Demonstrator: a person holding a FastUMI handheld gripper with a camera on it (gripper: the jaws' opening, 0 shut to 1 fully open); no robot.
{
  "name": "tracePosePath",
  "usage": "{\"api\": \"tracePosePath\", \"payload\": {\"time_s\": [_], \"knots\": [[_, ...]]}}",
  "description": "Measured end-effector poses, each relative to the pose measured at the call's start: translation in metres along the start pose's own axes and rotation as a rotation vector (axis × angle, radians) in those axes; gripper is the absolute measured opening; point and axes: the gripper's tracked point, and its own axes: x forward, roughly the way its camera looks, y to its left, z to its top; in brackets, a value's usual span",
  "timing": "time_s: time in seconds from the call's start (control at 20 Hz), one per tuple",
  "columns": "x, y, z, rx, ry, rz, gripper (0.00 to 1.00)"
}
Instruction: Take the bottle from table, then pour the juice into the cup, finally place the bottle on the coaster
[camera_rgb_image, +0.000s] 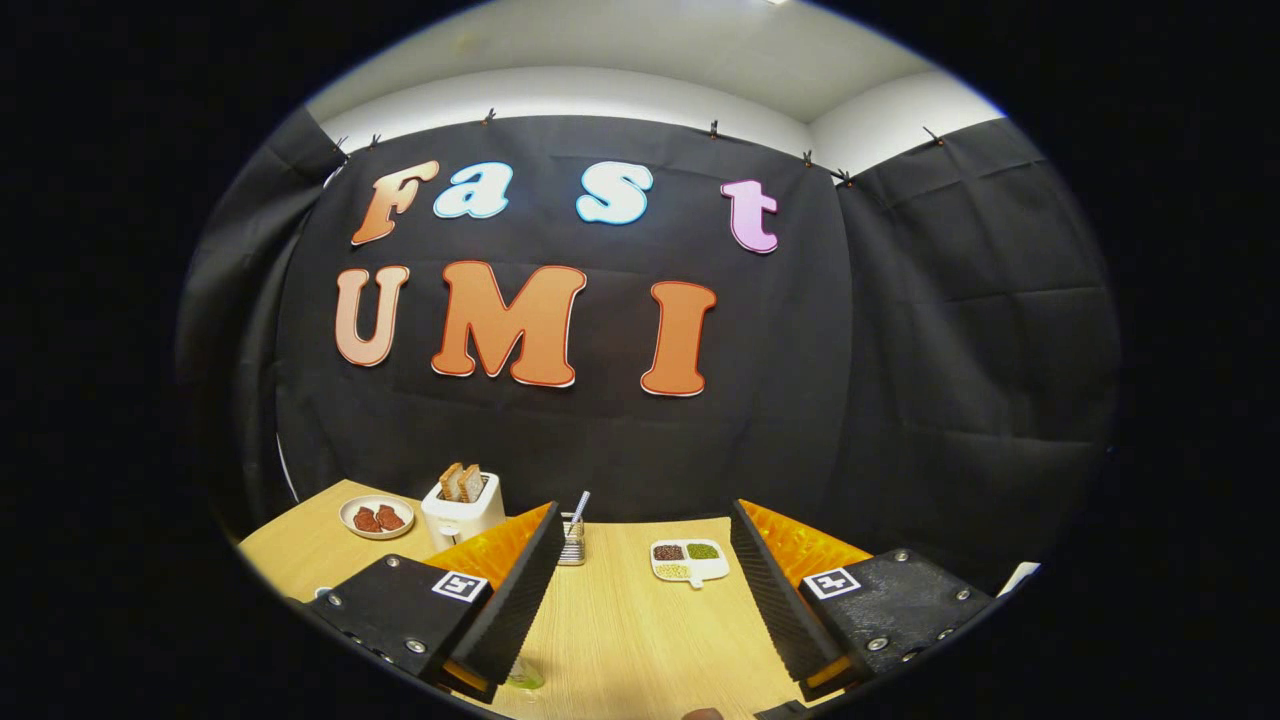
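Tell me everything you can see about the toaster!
The toaster is small, boxy and white, probably plastic. It stands upright on the wooden table, near the back by the black cloth wall. Two brown slices of toast stick up from its top. A small round plate with reddish-brown food sits just beside it. It is beyond the open gripper, past one finger. Nothing is touching it except the table and the toast.
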Motion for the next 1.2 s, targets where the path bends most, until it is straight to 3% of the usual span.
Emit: {"api": "tracePosePath", "payload": {"time_s": [0.2, 0.4, 0.6, 1.2], "knots": [[-0.002, 0.014, -0.007, 0.013, 0.007, 0.033, 0.99], [-0.007, 0.046, -0.034, 0.034, 0.058, 0.118, 0.99], [-0.012, 0.087, -0.074, 0.048, 0.121, 0.197, 0.99], [-0.020, 0.134, -0.218, -0.001, 0.346, 0.253, 0.99]]}}
